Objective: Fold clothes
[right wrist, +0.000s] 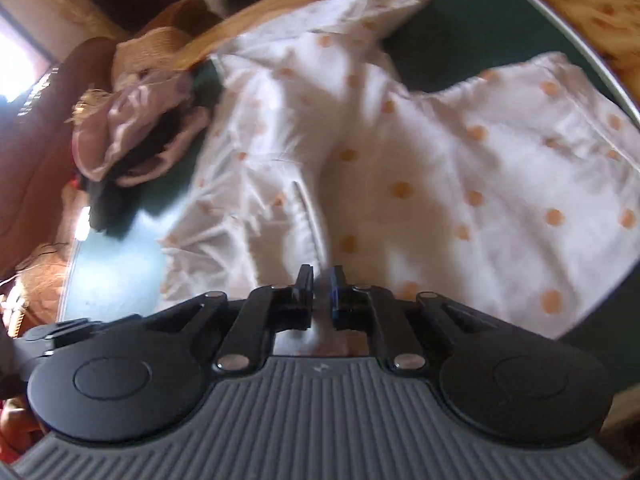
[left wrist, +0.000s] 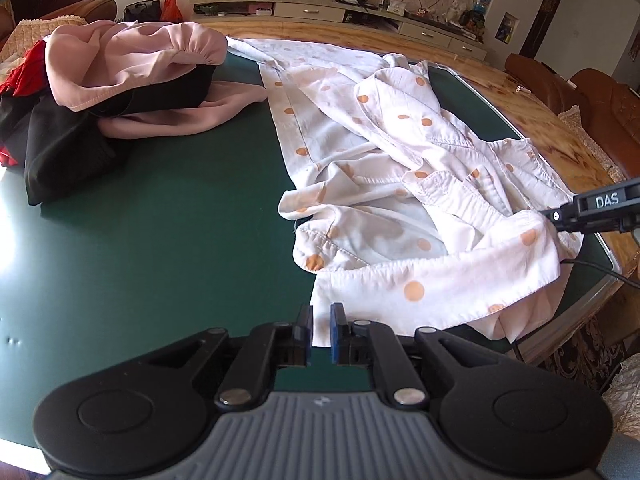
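Observation:
A white garment with orange polka dots (left wrist: pixel 400 128) lies crumpled on the right half of a dark green tabletop (left wrist: pixel 180 220). My left gripper (left wrist: pixel 321 330) is at the garment's near hem, its blue pads almost together with the white edge pinched between them. My right gripper (left wrist: pixel 554 216) comes in from the right, its tip on the garment's right edge. The right wrist view is blurred: the right gripper (right wrist: pixel 320 286) has narrow jaws with a fold of the dotted garment (right wrist: pixel 440 160) running between them.
A heap of pink, black and red clothes (left wrist: pixel 132 64) sits at the table's far left, also in view as the heap (right wrist: pixel 132 132). A black cable (left wrist: pixel 600 270) trails over the table's right edge. Brown sofas and a cluttered low cabinet (left wrist: pixel 340 8) surround the table.

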The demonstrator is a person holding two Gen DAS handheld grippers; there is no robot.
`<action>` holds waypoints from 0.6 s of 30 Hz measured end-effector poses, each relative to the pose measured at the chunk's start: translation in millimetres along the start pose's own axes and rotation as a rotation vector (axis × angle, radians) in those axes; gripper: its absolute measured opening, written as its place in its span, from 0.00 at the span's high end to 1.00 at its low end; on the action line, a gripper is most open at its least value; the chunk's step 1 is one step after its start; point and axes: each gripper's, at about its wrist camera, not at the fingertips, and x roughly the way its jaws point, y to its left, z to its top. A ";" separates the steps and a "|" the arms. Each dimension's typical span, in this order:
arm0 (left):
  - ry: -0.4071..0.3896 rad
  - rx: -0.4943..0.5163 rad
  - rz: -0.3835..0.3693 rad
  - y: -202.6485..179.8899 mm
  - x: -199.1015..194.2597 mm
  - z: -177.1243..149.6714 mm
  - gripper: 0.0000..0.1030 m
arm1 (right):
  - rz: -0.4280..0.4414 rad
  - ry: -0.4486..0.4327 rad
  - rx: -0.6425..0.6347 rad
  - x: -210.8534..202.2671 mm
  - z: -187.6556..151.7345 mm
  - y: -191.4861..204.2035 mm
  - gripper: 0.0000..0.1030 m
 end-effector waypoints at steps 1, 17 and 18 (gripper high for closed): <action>-0.001 0.002 -0.003 -1.6 -0.4 -0.4 0.92 | -0.039 -0.011 0.001 -5.4 -3.1 -6.9 0.82; 0.024 -0.015 -0.023 -8.4 -11.4 -11.8 0.85 | 0.169 0.129 -1.416 -30.2 -70.8 131.4 0.26; 0.029 -0.031 -0.044 -7.1 -11.0 -11.4 0.85 | 0.171 0.142 -1.419 -29.5 -71.2 128.3 0.26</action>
